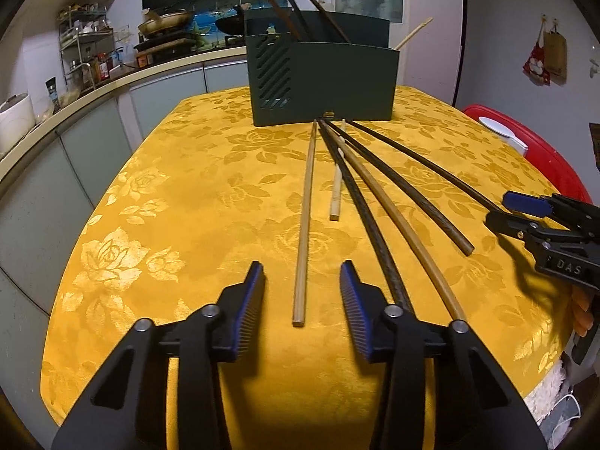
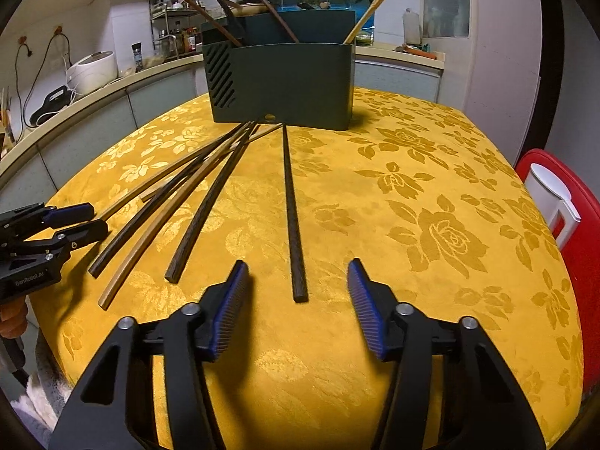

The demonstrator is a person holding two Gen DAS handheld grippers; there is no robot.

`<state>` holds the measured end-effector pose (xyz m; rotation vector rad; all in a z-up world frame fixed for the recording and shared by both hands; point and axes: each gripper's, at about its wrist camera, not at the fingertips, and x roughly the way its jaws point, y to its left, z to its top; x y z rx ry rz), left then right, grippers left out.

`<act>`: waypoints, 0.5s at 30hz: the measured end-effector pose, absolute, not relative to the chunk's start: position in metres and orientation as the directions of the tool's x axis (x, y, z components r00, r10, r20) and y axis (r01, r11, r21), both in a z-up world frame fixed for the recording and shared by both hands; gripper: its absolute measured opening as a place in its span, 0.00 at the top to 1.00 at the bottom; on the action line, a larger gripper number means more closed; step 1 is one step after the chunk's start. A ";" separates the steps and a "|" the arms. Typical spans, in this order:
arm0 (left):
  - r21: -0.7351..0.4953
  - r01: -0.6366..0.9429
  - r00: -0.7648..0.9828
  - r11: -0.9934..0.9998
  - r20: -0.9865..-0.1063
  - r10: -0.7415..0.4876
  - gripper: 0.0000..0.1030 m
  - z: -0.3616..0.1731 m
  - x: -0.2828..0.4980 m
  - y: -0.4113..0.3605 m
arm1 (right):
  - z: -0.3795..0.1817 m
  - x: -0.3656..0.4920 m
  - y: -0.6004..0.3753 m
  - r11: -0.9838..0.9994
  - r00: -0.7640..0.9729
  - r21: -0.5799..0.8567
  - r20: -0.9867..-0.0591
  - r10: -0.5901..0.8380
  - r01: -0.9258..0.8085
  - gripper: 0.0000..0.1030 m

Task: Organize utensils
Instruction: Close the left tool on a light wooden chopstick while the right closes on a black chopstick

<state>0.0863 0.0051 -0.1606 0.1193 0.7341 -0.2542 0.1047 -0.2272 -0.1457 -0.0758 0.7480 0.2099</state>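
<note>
- While the left tongs (image 1: 302,281) hang low over the near edge of the bench (image 1: 187,195), their blue pads (image 1: 252,300) stand apart on both sides of a pale bamboo chopstick (image 1: 304,221).
- The pads do not touch that chopstick, so the left tongs are released and grasp nothing.
- The right tongs (image 2: 298,281) are also released, with a dark wooden chopstick (image 2: 292,213) lying between their pads (image 2: 232,300), which stay off it.
- That dark chopstick lies alone near the middle of the bench, running from the near edge toward the far edge.
- More chopsticks fan out beside it: a black one (image 1: 360,202), a tan one (image 1: 397,217), a dark brown one (image 1: 408,187) and a short pale one (image 1: 336,183).
- All their thin tips meet close to the foot of a dark green utensil holder (image 1: 322,78).
- This holder stands upright at the far edge of the bench, on a yellow cloth with roses (image 2: 431,225).
- Some brown chopsticks (image 2: 210,15) already lean inside it on the left, and one pale chopstick (image 2: 365,18) leans at its right end.
- From the right wrist view, the left tongs show at the left edge of the bench, next to the fan of chopsticks.
- Beyond the right edge of the bench sits something red with a white part (image 2: 562,202).
</note>
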 end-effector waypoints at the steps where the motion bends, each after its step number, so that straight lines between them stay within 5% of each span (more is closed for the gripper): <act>1: 0.020 0.273 0.714 0.962 -0.675 -0.188 0.65 -0.161 0.086 0.004 | -0.146 0.105 -0.227 0.976 0.714 0.008 -0.681 0.163 -0.216 0.55; 8: 0.016 0.284 0.713 0.959 -0.672 -0.200 0.70 -0.161 0.084 0.004 | -0.146 0.105 -0.226 0.973 0.718 0.003 -0.674 0.172 -0.230 0.72; 15: 0.024 0.307 0.713 0.952 -0.668 -0.213 0.88 -0.161 0.082 0.001 | -0.146 0.106 -0.220 0.968 0.718 -0.006 -0.672 0.181 -0.251 0.82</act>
